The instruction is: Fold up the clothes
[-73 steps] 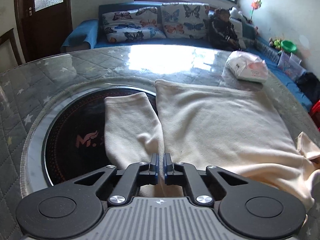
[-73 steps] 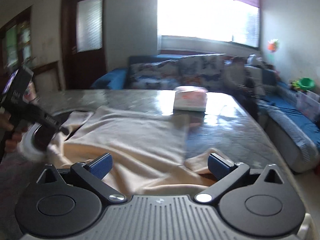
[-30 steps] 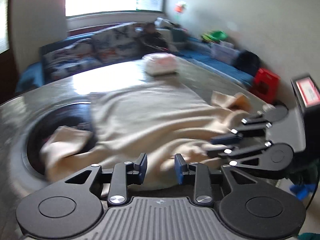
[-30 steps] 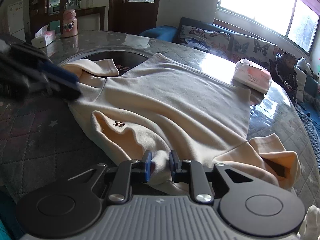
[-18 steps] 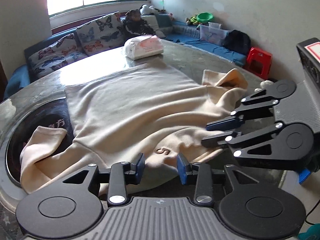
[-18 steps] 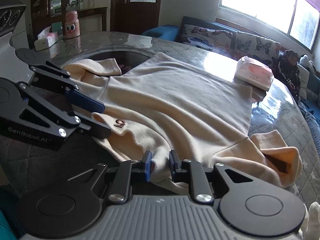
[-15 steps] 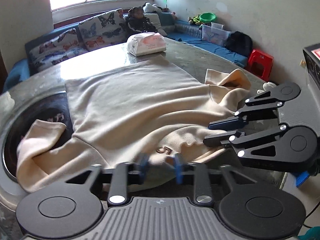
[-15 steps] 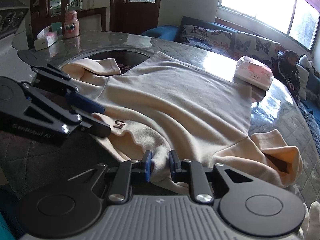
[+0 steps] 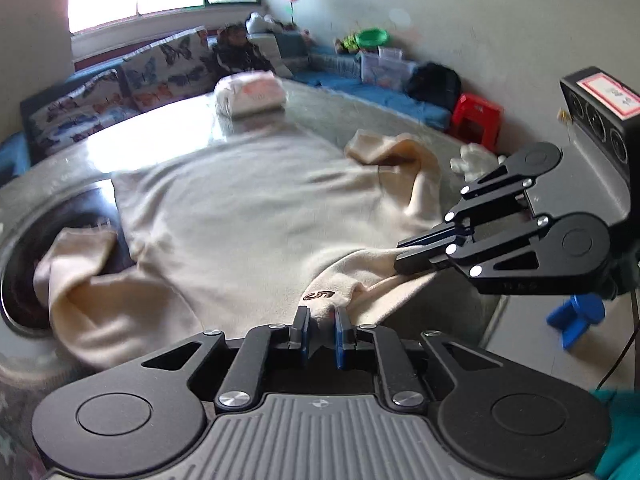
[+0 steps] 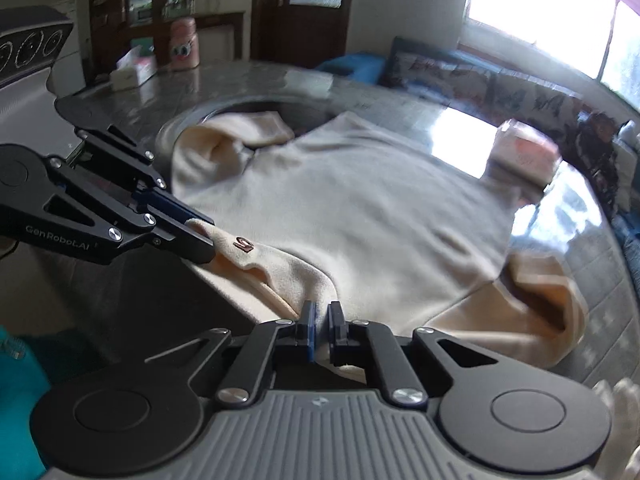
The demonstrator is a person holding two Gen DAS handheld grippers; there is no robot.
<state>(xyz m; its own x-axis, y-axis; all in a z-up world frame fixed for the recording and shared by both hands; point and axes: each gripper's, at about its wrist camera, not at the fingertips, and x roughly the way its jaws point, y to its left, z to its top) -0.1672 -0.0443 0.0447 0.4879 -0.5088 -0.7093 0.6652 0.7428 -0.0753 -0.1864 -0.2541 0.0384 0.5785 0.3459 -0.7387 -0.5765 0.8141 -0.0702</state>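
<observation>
Cream sweater [image 9: 256, 216] lies spread on the table [image 9: 168, 148] ahead of both tools. Left gripper [image 9: 320, 332] is closing on its near hem beside the 5 mark [image 9: 319, 295]; right gripper [image 10: 320, 330] pinches the same hem.

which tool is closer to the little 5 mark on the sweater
Left. The left tool pinches the sweater edge right beside the 5 mark, jaws closing; the right tool grips the same edge farther along.
</observation>
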